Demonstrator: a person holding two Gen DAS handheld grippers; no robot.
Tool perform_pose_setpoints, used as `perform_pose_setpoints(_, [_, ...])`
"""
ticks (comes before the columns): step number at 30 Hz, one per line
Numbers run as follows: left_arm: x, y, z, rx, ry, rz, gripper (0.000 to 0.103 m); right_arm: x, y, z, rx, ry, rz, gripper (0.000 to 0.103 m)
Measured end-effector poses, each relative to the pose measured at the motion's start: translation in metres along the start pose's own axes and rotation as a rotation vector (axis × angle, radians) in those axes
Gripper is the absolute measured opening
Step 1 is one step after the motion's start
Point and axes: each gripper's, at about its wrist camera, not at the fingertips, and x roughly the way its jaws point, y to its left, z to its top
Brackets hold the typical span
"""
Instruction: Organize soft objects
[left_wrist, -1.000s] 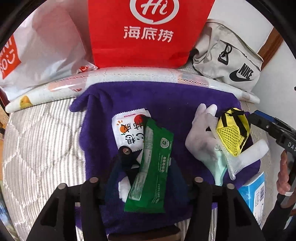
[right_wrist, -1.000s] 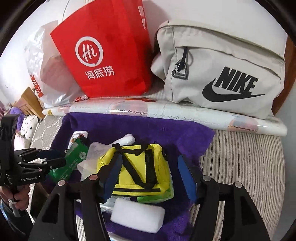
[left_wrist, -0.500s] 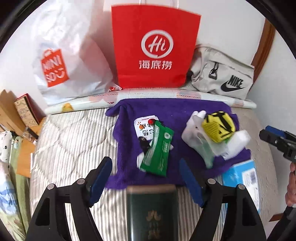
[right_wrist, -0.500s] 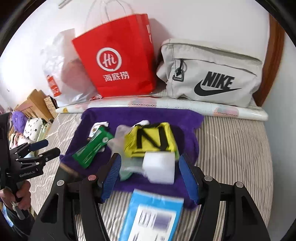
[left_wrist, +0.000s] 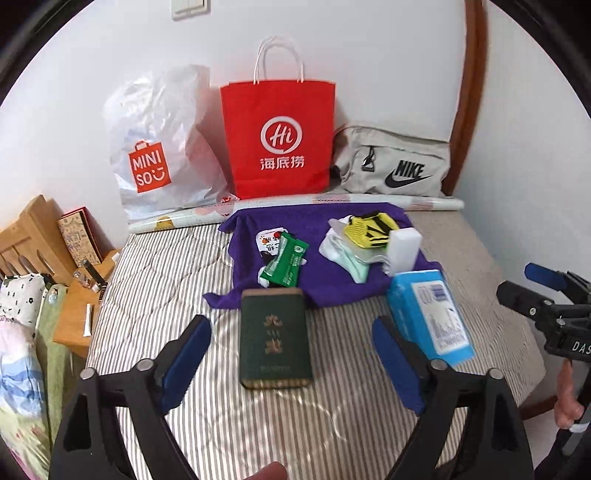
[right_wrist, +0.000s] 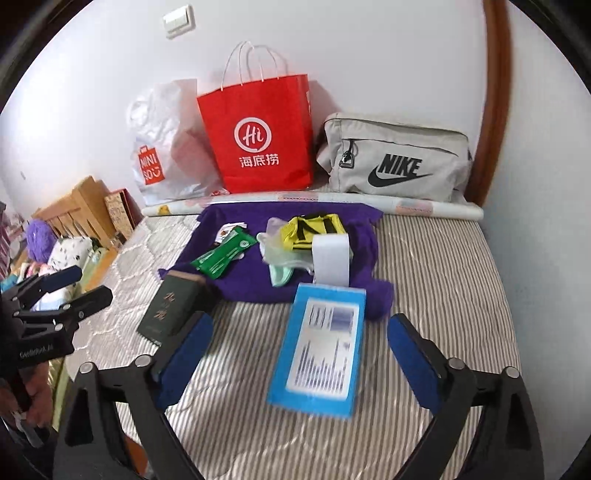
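Note:
A purple towel (left_wrist: 332, 280) is spread on the striped bed. On it lie a green packet (left_wrist: 284, 264), a white snack packet (left_wrist: 267, 240), pale socks (left_wrist: 343, 254), a yellow-and-black mesh pouch (left_wrist: 369, 227) and a white sponge block (left_wrist: 404, 247). My left gripper (left_wrist: 290, 325) hovers short of the towel, its jaws opening and empty, above a dark green box (left_wrist: 275, 339) that lies on the bed. My right gripper (right_wrist: 300, 321) hangs over a blue box (right_wrist: 321, 347), its jaws also opening, gripping nothing. The pouch (right_wrist: 314, 230) and sponge (right_wrist: 330, 262) lie beyond it.
Against the wall stand a white plastic bag (left_wrist: 159, 147), a red paper bag (left_wrist: 279, 136) and a grey Nike bag (left_wrist: 395, 166), with a rolled sheet (left_wrist: 295, 205) in front of them. Wooden furniture (left_wrist: 33, 240) and bedding flank the bed's left side. A wall bounds the right.
Both grippers have backed away from the towel and risen, and their jaws have widened. The green packet and yellow pouch stay on the towel. The dark green box and blue box came into view.

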Motion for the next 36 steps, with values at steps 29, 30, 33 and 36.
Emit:
perform_pose_setpoints(29, [-0.090, -0.029, -0.074, -0.009, -0.095, 0.028, 0.096, -0.084, 0.012, -0.090, 0.037, -0.074, -0.104, 0.102])
perform_pose_setpoints(30, [-0.090, -0.029, -0.074, -0.008, -0.094, 0.030, 0.096, -0.085, 0.012, -0.090, 0.037, -0.074, -0.104, 0.102])
perform_pose_setpoints(33, [-0.089, -0.031, -0.075, -0.010, -0.094, 0.023, 0.096, -0.086, 0.012, -0.092, 0.035, -0.079, -0.103, 0.102])
perform_pose_setpoints(36, [-0.089, -0.032, -0.076, -0.009, -0.094, 0.024, 0.096, -0.087, 0.013, -0.092, 0.033, -0.082, -0.102, 0.102])
